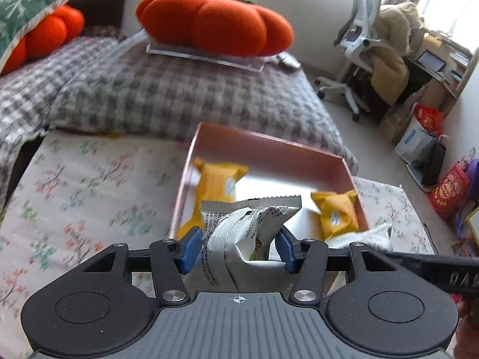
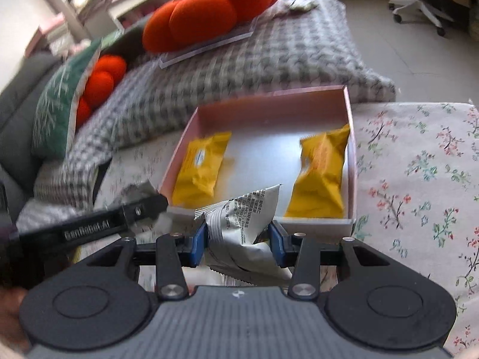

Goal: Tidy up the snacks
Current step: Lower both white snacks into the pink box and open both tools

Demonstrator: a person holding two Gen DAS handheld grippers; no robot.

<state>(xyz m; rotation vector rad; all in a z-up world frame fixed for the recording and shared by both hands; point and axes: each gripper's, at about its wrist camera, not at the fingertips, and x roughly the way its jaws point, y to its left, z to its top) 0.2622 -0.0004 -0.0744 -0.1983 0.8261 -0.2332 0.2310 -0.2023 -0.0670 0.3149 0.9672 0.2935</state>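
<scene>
**Both grippers clamped on grey-white snack packs at the pink box**

We see the left gripper (image 1: 238, 249) low centre of its frame, blue pads (image 1: 189, 249) pressed into a crumpled grey-white snack pack (image 1: 254, 224), held over the near edge of the pink box (image 1: 269, 152). The right gripper's black finger crosses the lower right of that view.

In the right wrist view, the right gripper (image 2: 238, 243) sits low centre, level, pads (image 2: 199, 243) squeezing a second grey-white pack (image 2: 239, 218) just before the box's (image 2: 263, 104) near wall.

The box is open, shallow, rectangular and matte pink. Inside we count two yellow packets: one (image 2: 200, 167) at left, one (image 2: 321, 176) at right, well apart, both lying flat with crimped ends and glossy film.

The box rests on a floral cloth (image 2: 419, 164). Behind it lie a checked blanket (image 2: 239, 59) and a plush orange pumpkin cushion (image 2: 209, 9), upper centre.
</scene>
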